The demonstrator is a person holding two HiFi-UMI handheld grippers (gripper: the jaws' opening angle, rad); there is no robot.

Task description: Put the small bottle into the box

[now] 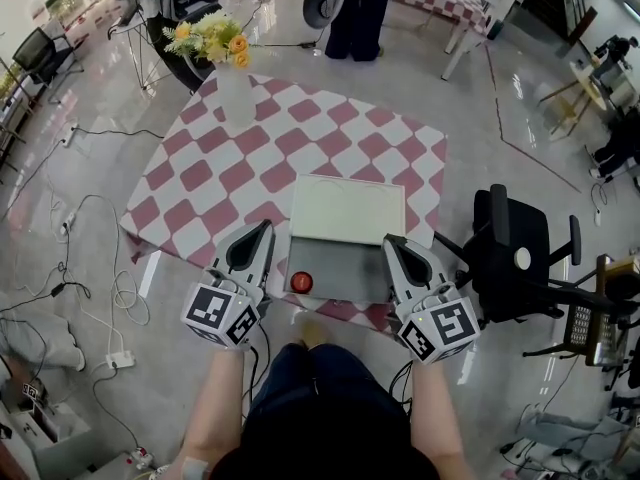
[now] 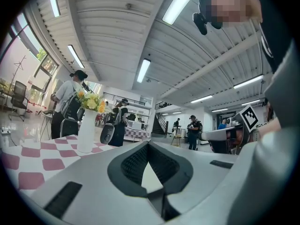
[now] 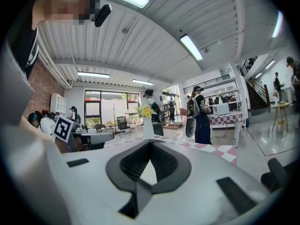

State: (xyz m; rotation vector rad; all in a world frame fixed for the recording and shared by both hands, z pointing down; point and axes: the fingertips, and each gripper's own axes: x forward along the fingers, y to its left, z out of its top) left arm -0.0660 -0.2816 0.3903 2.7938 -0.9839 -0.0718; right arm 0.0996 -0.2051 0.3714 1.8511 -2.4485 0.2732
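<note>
An open box (image 1: 345,266) lies at the near edge of the checkered table (image 1: 210,183), its cream lid (image 1: 347,208) folded back and its grey inside showing. A small bottle with a red cap (image 1: 301,281) appears to stand inside the box at its front left corner. My left gripper (image 1: 262,232) is just left of the box, shut and holding nothing. My right gripper (image 1: 392,244) is at the box's right side, also shut and holding nothing. Both gripper views tilt up toward the ceiling, showing closed jaw tips (image 2: 149,144) (image 3: 151,142), not the bottle or box.
A white vase of yellow flowers (image 1: 222,73) stands at the table's far left corner. A black office chair (image 1: 515,258) is close on the right. Cables and power strips (image 1: 95,298) lie on the floor to the left. A person (image 1: 355,13) stands beyond the table.
</note>
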